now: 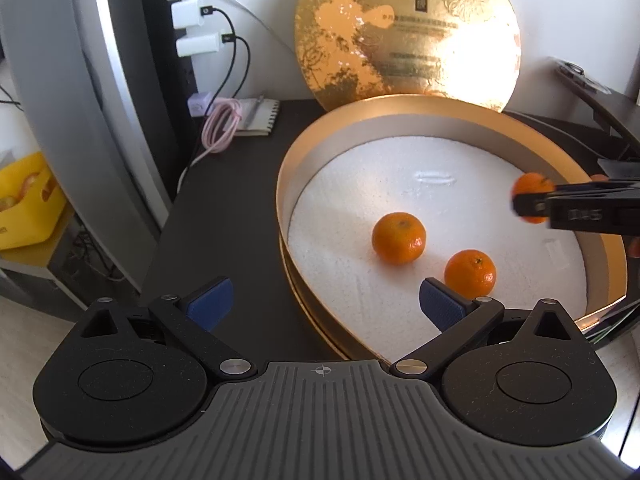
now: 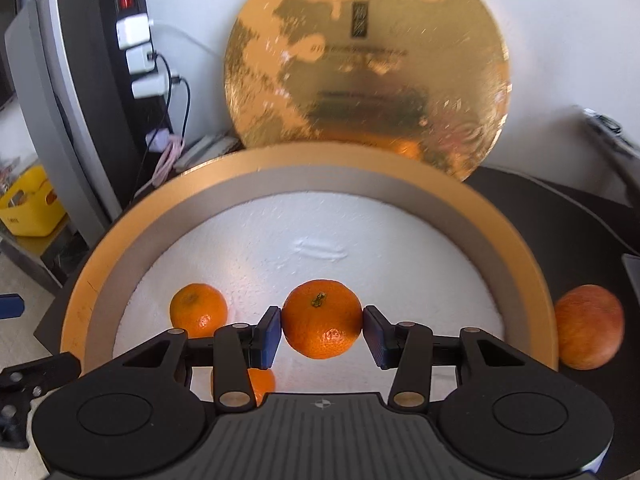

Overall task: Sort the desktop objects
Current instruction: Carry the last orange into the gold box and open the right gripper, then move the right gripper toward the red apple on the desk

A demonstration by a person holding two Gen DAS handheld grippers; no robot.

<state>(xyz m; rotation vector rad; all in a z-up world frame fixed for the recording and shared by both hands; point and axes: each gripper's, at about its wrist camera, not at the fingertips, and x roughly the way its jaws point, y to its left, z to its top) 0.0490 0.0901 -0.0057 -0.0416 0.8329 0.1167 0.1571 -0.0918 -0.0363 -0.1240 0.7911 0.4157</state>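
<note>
**Tangerine held over the round gold box**

The round gold box (image 2: 308,164) is the largest thing here: a shallow tin with a gold rim, grey inner wall and white foam floor, on a dark table (image 1: 224,200). Its gold lid (image 1: 404,28) leans upright against the white wall at the far side. At far left stand a power strip with white chargers (image 1: 186,12) and a yellow bin (image 1: 28,200) lower down (its contents are unclear). A reddish apple (image 2: 588,328) lies on the table just right of the box.

The right gripper (image 2: 322,330) clamps a glossy tangerine (image 2: 322,318), stem up, above the foam. Two more tangerines (image 1: 399,238) (image 1: 470,273) rest on the foam, near each other. The left gripper (image 1: 324,300) stands wide and empty at the box's near left rim.
</note>
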